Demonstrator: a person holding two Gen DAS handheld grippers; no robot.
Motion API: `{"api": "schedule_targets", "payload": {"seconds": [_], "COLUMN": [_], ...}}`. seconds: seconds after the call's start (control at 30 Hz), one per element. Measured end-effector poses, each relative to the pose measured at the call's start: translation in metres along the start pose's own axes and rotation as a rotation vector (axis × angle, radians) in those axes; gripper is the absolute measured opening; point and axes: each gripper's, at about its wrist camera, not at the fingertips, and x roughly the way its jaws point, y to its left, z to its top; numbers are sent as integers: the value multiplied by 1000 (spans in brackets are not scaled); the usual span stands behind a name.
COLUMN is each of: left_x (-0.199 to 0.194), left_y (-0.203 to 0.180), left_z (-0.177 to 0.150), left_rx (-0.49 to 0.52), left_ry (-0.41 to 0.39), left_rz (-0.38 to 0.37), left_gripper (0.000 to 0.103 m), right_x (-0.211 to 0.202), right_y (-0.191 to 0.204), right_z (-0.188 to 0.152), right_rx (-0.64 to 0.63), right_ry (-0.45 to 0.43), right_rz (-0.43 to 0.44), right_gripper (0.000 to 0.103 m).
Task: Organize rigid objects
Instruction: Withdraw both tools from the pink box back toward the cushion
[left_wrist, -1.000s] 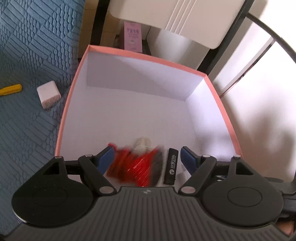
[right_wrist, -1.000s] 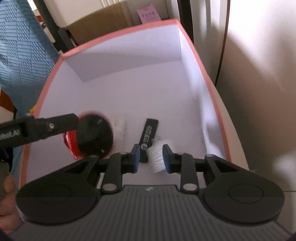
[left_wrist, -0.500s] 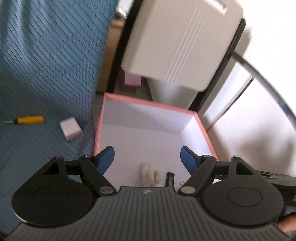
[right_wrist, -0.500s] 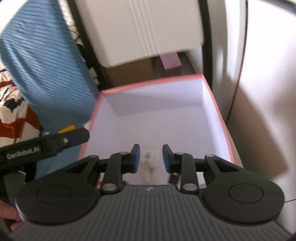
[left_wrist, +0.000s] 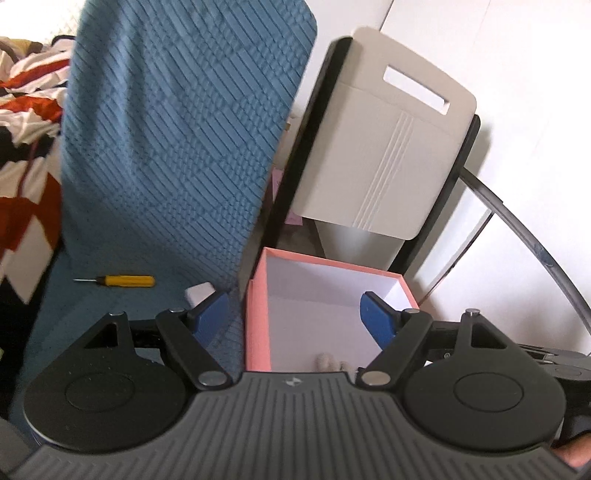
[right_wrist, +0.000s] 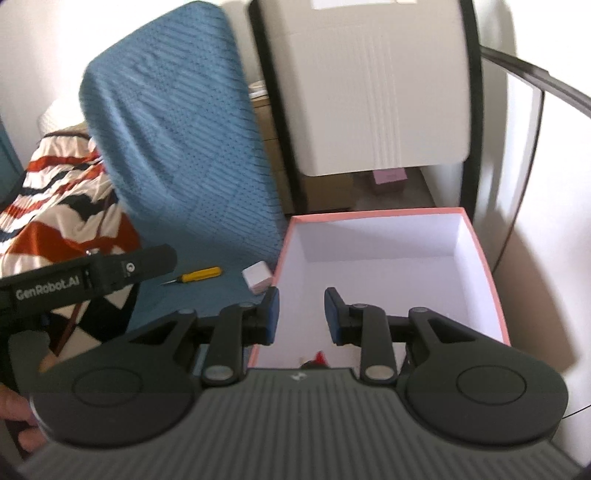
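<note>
Bright daylight washes out the white wall (left_wrist: 517, 110) to the right of the pink box (left_wrist: 255, 325), which holds soft grey shadows inside. Behind the box, the blue cushion (right_wrist: 177, 140) is motion-smeared in the right wrist view. Fisheye distortion bends lines near the edges.

Both wrist views look down past their fingers, sharing the nearby pink-rimmed white cardboard box (left_wrist: 255, 325) (right_wrist: 480, 254).
</note>
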Motion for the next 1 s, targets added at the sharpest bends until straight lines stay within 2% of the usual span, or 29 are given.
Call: {"api": "schedule_targets", "payload": {"seconds": [0.57,1.0], "left_x": [-78,-116], "left_y": [55,79], "left_z": [-32,-63], "left_rx": [9,14], "left_ry": [-23,-16], "left_rz": [12,18], "left_gripper": [82,82], "right_x": [-28,-44], "right_y": [84,116], "right_z": [-55,-88], "right_rx": [-84,-90], "right_ry": [32,32], "right_rz": [35,29], "right_gripper": [31,31]}}
